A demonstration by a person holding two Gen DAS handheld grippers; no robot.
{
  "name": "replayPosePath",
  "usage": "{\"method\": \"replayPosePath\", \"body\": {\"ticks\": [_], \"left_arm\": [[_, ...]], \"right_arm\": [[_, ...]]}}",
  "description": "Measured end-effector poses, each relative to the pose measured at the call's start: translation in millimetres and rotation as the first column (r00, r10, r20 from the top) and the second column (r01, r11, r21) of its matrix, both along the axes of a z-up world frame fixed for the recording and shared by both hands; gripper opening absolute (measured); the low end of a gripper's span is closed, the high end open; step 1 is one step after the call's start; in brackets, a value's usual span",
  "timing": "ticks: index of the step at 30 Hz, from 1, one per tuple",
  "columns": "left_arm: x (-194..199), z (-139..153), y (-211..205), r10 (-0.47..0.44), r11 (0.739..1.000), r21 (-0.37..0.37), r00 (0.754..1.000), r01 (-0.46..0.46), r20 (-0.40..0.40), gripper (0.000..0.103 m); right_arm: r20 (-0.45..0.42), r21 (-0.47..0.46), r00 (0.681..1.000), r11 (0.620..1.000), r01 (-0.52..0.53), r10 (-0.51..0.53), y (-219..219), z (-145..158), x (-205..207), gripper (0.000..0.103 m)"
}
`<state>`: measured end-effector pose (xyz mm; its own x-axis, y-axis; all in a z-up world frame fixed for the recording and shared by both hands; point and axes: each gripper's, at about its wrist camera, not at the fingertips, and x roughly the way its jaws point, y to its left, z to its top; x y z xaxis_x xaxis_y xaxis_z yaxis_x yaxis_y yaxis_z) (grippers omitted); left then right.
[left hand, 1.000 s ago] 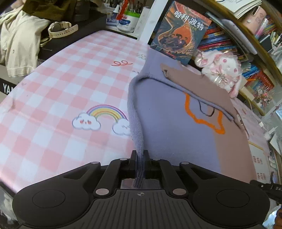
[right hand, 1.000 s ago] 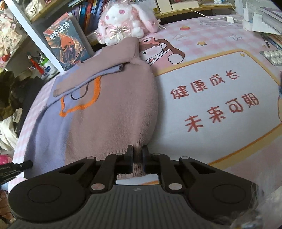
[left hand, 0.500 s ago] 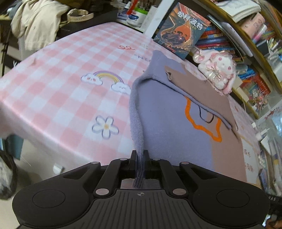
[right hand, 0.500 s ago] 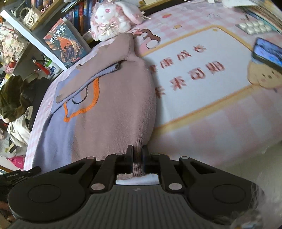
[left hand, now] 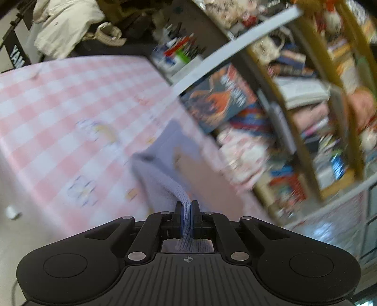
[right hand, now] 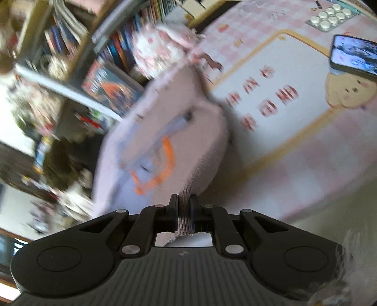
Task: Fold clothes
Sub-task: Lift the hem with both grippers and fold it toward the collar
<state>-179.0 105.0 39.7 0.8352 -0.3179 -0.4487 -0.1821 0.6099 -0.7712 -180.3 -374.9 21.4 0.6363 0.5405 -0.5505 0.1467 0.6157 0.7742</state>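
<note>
A knit sweater, lilac on one half and dusty pink on the other with an orange outline on its front, hangs lifted between both grippers above the table. My left gripper (left hand: pixel 187 207) is shut on the lilac ribbed hem of the sweater (left hand: pixel 162 169). My right gripper (right hand: pixel 183 202) is shut on the pink ribbed hem of the same sweater (right hand: pixel 188 131). The garment's far end still trails over the pink checked tablecloth (left hand: pixel 59 113). Both views are blurred by motion.
A bookshelf (left hand: pixel 294 98) crammed with books stands behind the table, with a white plush rabbit (right hand: pixel 160 49) and an upright book (right hand: pixel 110 87) in front of it. A phone (right hand: pixel 351 54) and a blister pack (right hand: pixel 329 16) lie on the tablecloth (right hand: pixel 306 131). Pale clothes (left hand: pixel 66 23) are piled beyond the table.
Both grippers have risen and pulled back from the table, rolling as they went, and the sweater has lifted off the cloth with them. Both grips stayed closed on the hem.
</note>
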Motion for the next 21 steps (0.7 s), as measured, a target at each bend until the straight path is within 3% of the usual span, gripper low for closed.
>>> {"method": "replayPosePath", "body": {"ticks": [5, 7, 14, 21], "left_arm": [[43, 22, 12, 0.025, 0.998, -0.051, 0.997, -0.021, 0.074, 0.004], [70, 26, 12, 0.022, 0.999, -0.047, 0.996, -0.018, 0.087, 0.004], [152, 20, 8, -0.018, 1.000, -0.016, 0.998, 0.019, 0.064, 0.004], [223, -9, 7, -0.104, 0.992, 0.067, 0.993, 0.107, -0.049, 0.007]], "right_arm": [[0.067, 0.193, 0.991, 0.976, 0.098, -0.113, -21, 21, 39, 0.008], [0.096, 0.219, 0.983, 0.967, 0.130, -0.154, -25, 28, 60, 0.007], [0.143, 0.191, 0.961, 0.959, 0.210, -0.238, -28, 41, 131, 0.005], [0.154, 0.109, 0.947, 0.957, 0.268, -0.282, -25, 32, 183, 0.001]]}}
